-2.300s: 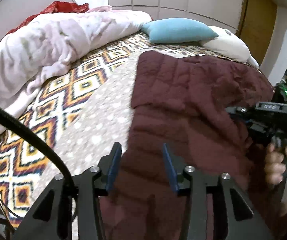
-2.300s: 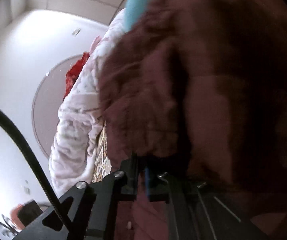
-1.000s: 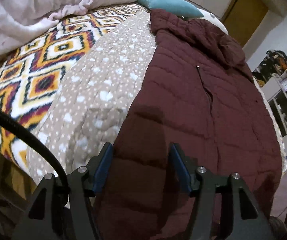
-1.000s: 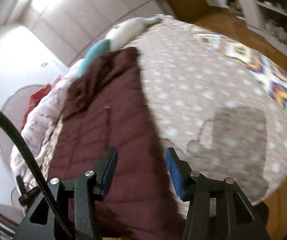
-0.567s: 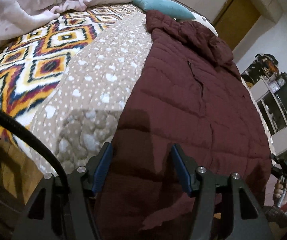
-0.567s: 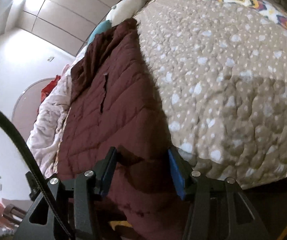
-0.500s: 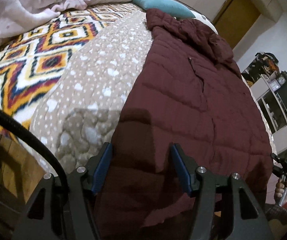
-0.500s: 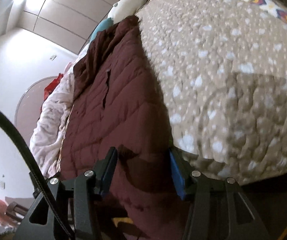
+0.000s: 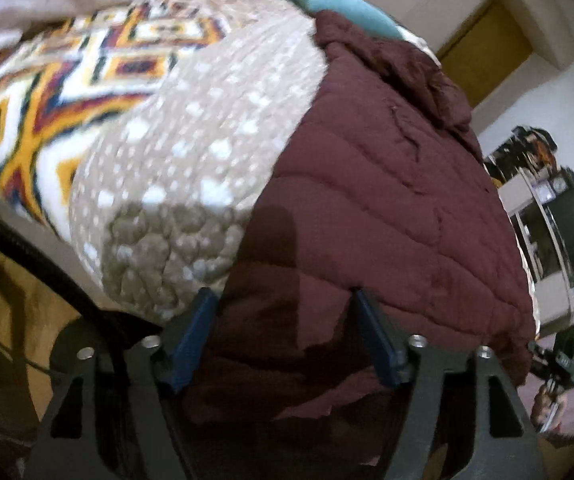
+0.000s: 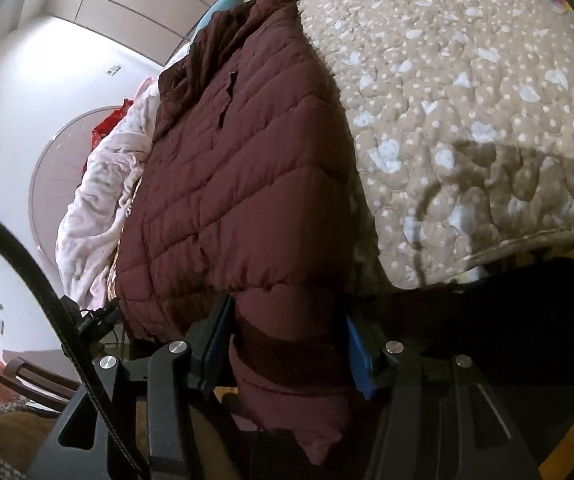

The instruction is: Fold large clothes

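Observation:
A maroon quilted jacket (image 9: 387, 200) lies lengthwise on the bed, collar at the far end, and its hem hangs over the near edge. My left gripper (image 9: 285, 336) is at the hem's left corner. Its jaws are opening, and they straddle the cloth without pressing it. My right gripper (image 10: 287, 344) is at the other corner of the jacket (image 10: 239, 160). It is open, and the hanging hem fills the gap between its blue pads (image 10: 357, 360). In the left wrist view the right gripper (image 9: 559, 360) shows small at the far right, held in a hand.
A tan dotted quilt (image 9: 191, 128) covers the bed, with a patterned blanket (image 9: 47, 100) on its left. A teal pillow (image 9: 339, 4) and a rumpled pale duvet (image 10: 95, 200) lie at the far end. Shelves (image 9: 559, 220) stand on the right and a chair (image 10: 35, 380) on the left.
Both grippers have sunk toward the bed's near edge. The left jaws have spread wider. The jacket's hanging hem corner now sits between the right fingers.

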